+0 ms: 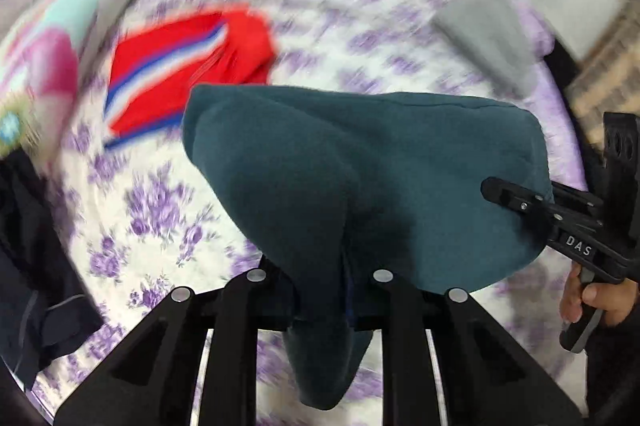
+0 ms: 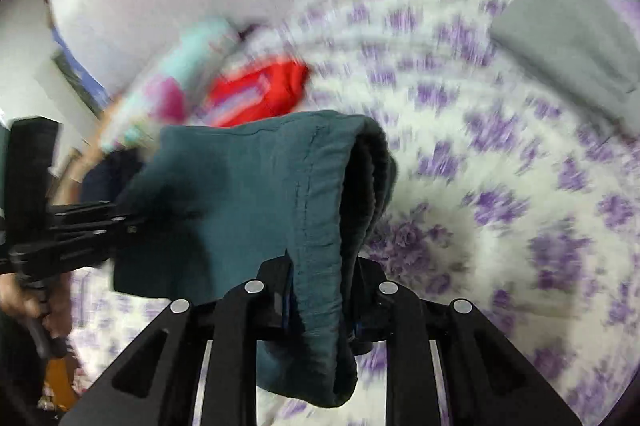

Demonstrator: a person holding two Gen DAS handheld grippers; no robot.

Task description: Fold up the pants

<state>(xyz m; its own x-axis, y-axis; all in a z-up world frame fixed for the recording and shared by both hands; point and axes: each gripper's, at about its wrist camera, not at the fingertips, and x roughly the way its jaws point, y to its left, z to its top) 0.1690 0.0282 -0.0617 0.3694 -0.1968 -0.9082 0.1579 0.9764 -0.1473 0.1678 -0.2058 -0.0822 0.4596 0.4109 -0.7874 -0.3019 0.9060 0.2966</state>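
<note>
Left wrist view shows your left claw [image 1: 320,302] clamped on the teal pants [image 1: 360,178], lifted above the floral bed [image 1: 160,194]. Your right claw [image 2: 320,306] grips their right end, near the red garment [image 2: 260,94].

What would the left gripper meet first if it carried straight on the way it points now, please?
The teal pants it already clamps fill the view ahead of the left gripper; past them probably the floral bedspread, though blur leaves depth unclear.
</note>
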